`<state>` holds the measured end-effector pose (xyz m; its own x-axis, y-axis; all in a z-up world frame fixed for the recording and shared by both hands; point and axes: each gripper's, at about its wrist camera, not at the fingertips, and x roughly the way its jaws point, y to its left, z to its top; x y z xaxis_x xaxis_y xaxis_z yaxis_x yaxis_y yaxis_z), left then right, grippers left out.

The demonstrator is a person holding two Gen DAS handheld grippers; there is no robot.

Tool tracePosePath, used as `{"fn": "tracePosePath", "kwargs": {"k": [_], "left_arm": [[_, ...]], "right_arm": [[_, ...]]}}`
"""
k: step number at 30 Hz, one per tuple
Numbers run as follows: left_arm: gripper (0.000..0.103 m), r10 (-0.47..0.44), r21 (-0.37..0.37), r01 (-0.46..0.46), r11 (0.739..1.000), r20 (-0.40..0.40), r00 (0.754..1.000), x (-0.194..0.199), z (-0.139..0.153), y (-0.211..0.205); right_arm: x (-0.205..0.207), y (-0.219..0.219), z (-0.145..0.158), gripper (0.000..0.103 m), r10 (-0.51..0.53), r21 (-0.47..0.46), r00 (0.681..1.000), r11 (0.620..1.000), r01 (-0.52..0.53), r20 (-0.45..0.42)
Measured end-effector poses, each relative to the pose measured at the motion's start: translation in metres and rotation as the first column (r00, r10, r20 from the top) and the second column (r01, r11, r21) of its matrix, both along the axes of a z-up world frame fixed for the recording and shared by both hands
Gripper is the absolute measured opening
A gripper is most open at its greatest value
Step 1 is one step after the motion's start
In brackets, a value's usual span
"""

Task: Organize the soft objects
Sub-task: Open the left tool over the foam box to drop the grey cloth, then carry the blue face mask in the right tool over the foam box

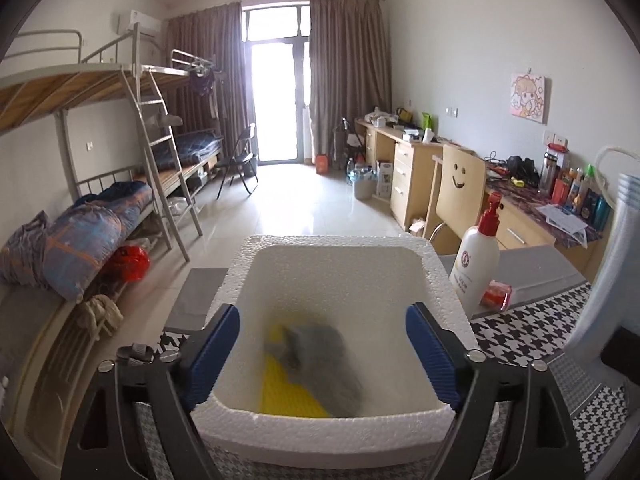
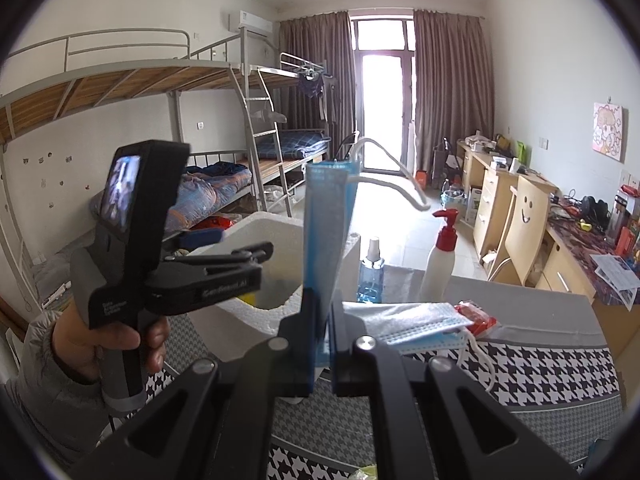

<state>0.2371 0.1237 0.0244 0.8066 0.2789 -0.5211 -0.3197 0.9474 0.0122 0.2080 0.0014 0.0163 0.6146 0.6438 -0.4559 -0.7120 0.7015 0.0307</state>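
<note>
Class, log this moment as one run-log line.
left hand-held gripper: open over white foam box | right hand-held gripper: shut on blue face mask

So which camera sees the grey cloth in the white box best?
The left wrist view: it looks down into the foam box, where the blurred grey cloth lies on something yellow. The right wrist view shows only the box's outside, not the cloth.

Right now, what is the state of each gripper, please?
Left gripper: open, holding nothing, above the foam box.
Right gripper: closed on a blue face mask.
</note>
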Motion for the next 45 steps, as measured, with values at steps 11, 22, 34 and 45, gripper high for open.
{"fn": "tracePosePath", "kwargs": {"k": [11, 22, 34, 45], "left_arm": [[0.096, 0.037, -0.009, -0.036, 0.999, 0.058, 0.998, -0.025, 0.006, 0.007], [0.100, 0.098, -0.013, -0.097, 0.995, 0.094, 0.991, -0.049, 0.006, 0.020], [0.102, 0.110, -0.017, -0.108, 0.994, 0.111, 0.988, -0.074, -0.005, 0.028], [0.102, 0.102, -0.005, -0.102, 0.995, 0.106, 0.989, -0.091, -0.019, 0.022]], "right_arm": [[0.004, 0.014, 0.003, 0.008, 0.022, -0.011, 1.000, 1.000, -0.021, 0.004], [0.009, 0.033, 0.006, 0.008, 0.057, -0.017, 0.998, 0.998, -0.057, -0.004], [0.012, 0.059, 0.006, 0.008, 0.093, -0.043, 0.995, 0.995, -0.094, -0.017], [0.017, 0.074, 0.003, 0.008, 0.104, -0.056, 0.994, 0.993, -0.105, -0.013]]}}
